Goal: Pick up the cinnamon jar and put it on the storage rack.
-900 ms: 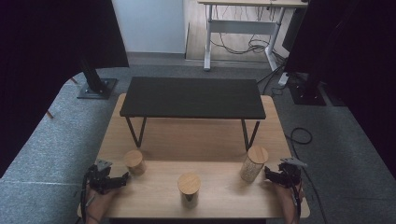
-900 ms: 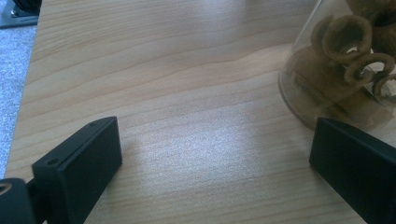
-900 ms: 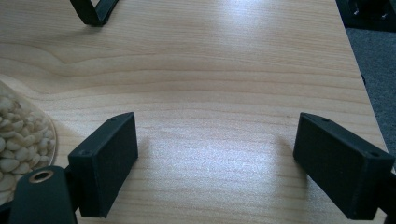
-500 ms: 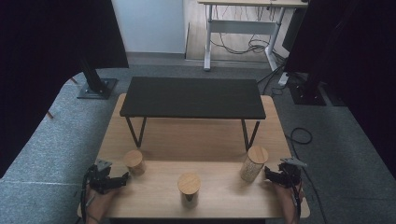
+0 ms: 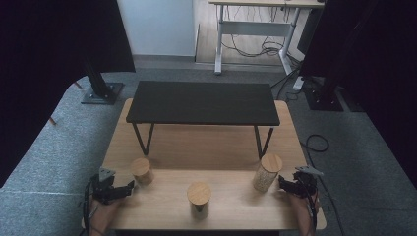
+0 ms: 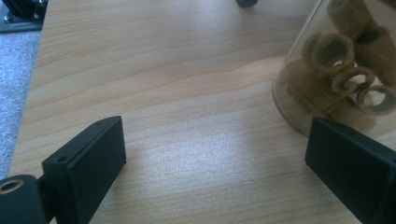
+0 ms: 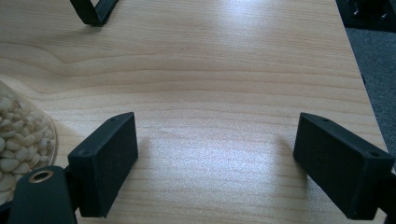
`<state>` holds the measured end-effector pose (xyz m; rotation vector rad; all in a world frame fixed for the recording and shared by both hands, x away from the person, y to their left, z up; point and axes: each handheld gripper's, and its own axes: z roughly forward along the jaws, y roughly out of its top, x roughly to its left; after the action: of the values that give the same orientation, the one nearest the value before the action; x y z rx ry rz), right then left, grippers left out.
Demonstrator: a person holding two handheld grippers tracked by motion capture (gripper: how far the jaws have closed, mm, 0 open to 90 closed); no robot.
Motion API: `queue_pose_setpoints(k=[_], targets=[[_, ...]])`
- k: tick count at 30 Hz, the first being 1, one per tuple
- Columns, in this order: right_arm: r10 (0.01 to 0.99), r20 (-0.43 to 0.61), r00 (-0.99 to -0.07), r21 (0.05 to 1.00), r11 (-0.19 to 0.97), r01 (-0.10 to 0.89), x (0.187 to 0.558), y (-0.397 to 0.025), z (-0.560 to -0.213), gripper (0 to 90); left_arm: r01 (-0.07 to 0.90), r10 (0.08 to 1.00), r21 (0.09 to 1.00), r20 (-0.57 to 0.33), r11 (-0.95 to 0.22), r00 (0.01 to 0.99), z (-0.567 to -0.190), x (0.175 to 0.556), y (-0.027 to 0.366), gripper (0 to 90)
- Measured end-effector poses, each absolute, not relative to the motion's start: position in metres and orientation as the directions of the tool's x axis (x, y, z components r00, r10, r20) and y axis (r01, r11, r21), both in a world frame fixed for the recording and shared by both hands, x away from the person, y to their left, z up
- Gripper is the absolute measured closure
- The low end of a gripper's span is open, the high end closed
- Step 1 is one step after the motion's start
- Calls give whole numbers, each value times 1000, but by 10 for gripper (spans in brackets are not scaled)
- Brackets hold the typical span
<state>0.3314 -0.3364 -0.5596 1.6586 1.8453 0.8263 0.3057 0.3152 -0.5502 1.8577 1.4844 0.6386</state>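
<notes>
Both pairs of jaws stand spread wide over bare wood, pinching nothing. The left gripper (image 5: pixel 129 186) sits just left of the ring jar (image 5: pixel 142 170); the right gripper (image 5: pixel 282 182) sits just right of the bean jar (image 5: pixel 266 172), on the table (image 5: pixel 162 216) edge nearest me.

Pale wooden table (image 6: pixel 187 93), grain running clear, soft satin sheen. Matt black plastic on the left gripper (image 6: pixel 215 158) and the right gripper (image 7: pixel 217 163). Clear glossy glass jar (image 6: pixel 336 70), ring-shaped dry pieces inside; smooth wooden lid (image 5: pixel 141 165). Dark matt shelf (image 5: pixel 202 102).
</notes>
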Motion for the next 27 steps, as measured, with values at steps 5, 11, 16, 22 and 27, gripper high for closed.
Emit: queue_pose_setpoints(k=[5,11,16,22,27], targets=[[993,19,-115,734,64,676,331,-336,-560,135,616,969,778,-34,-127,243,-545,305,314,52],[993,19,-115,735,64,676,331,-336,-560,135,589,968,799,-37,-120,247,-538,303,315,51],[993,19,-115,734,64,676,331,-336,-560,135,558,968,823,-44,-105,248,-530,299,316,49],[993,19,-115,734,64,676,331,-336,-560,135,526,965,844,-46,-101,258,-523,297,315,47],[993,19,-115,735,64,676,331,-336,-560,135,515,965,852,-48,-95,258,-519,297,315,48]])
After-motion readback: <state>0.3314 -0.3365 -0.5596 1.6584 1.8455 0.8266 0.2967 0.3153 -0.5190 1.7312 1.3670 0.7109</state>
